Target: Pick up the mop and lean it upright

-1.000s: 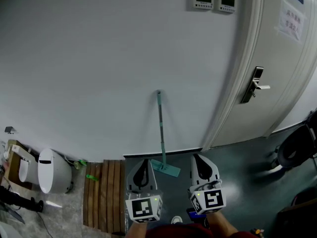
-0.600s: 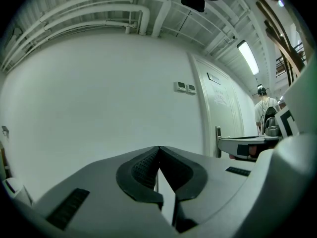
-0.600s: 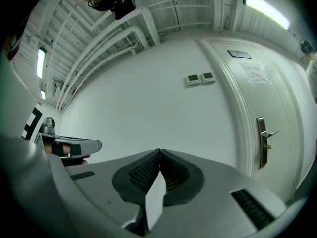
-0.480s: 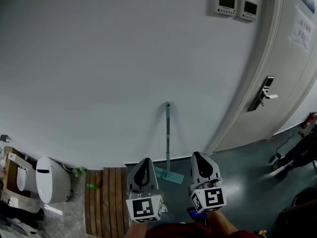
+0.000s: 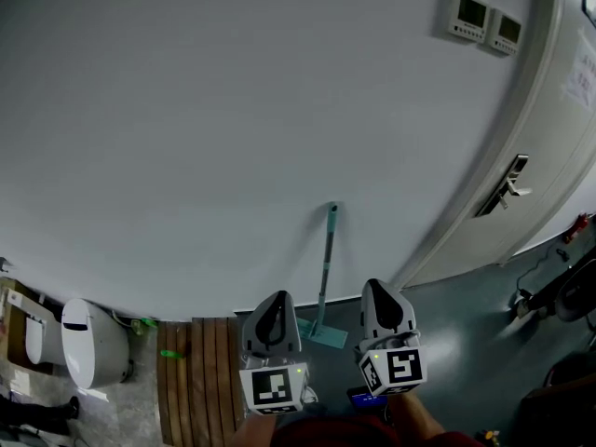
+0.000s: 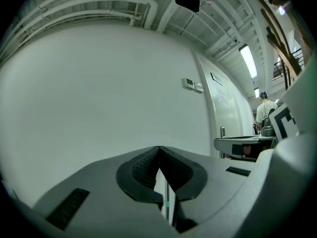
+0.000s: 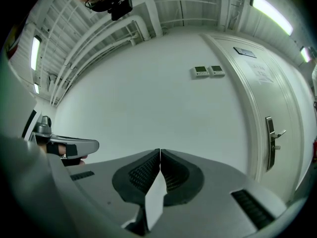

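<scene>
The mop (image 5: 325,268) leans upright against the white wall, teal handle up, flat teal head (image 5: 318,333) on the floor. A sliver of its handle (image 6: 167,205) shows through the gap behind the jaws in the left gripper view. My left gripper (image 5: 273,308) and right gripper (image 5: 380,296) hang side by side in front of the mop head, apart from it. Both have their jaws shut with nothing between them, left gripper (image 6: 159,148) and right gripper (image 7: 160,151) tips touching.
A white door (image 5: 540,156) with a lever handle (image 5: 509,189) stands right of the mop, two wall panels (image 5: 484,19) above. A wooden slat mat (image 5: 191,371) and a white toilet (image 5: 88,343) lie at lower left. A person (image 6: 265,114) stands far off at the right.
The view has shifted: the mop, door and wall panels have slid rightward and the toilet lower left. Both grippers stay shut and keep their places low in the view.
</scene>
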Motion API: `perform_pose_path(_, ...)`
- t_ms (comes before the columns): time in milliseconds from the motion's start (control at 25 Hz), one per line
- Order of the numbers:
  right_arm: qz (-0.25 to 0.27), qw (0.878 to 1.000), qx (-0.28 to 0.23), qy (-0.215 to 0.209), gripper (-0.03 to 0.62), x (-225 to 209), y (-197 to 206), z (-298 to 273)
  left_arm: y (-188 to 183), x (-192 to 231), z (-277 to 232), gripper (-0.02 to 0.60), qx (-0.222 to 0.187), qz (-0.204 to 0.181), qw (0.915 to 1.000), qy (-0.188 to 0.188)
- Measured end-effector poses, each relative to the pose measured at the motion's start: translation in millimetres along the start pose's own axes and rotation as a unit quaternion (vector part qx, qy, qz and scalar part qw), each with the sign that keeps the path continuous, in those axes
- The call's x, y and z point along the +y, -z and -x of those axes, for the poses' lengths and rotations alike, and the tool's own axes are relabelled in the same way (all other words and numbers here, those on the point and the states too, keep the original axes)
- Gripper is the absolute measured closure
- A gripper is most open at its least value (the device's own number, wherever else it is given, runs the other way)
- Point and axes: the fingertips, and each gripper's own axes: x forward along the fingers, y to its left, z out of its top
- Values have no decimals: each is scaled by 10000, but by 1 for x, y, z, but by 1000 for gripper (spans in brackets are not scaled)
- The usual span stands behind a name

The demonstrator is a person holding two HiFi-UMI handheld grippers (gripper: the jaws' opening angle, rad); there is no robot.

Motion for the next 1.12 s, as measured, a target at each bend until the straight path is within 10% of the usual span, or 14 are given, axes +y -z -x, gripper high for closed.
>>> perform_pose_path(1120,-182,9995,50,-259,576,-67,15,-89,11,-18,-110,568,20,-165,9996,-244)
